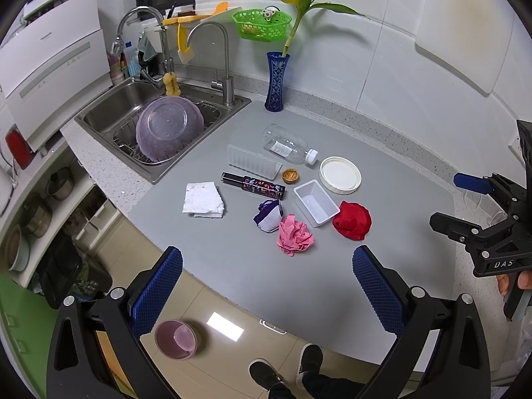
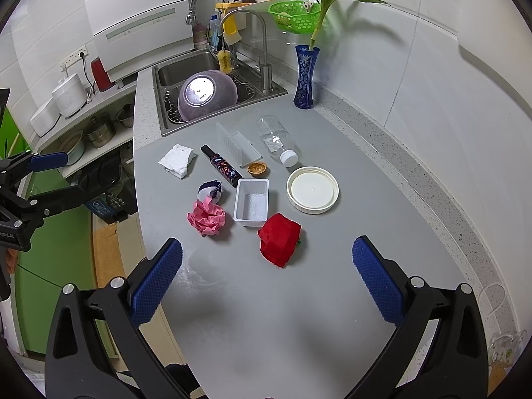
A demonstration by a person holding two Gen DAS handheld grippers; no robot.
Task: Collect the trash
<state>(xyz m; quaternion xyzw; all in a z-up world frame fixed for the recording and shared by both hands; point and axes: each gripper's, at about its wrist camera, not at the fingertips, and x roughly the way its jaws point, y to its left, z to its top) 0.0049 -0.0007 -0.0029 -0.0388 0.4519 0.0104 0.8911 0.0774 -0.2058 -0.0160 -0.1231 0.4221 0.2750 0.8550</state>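
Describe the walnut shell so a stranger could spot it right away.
Start at the steel sink and move onto the grey counter toward the round white lid. Between that lid and the long dark patterned box sits the walnut shell, the only small brown, cup-shaped piece among the plastics and crumpled papers.

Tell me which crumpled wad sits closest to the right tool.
The red wad, right of the white tray. The pink wad and purple-white wad lie farther left.

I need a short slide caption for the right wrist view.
Open right tool hovering above red crumpled paper and other trash on a grey countertop.
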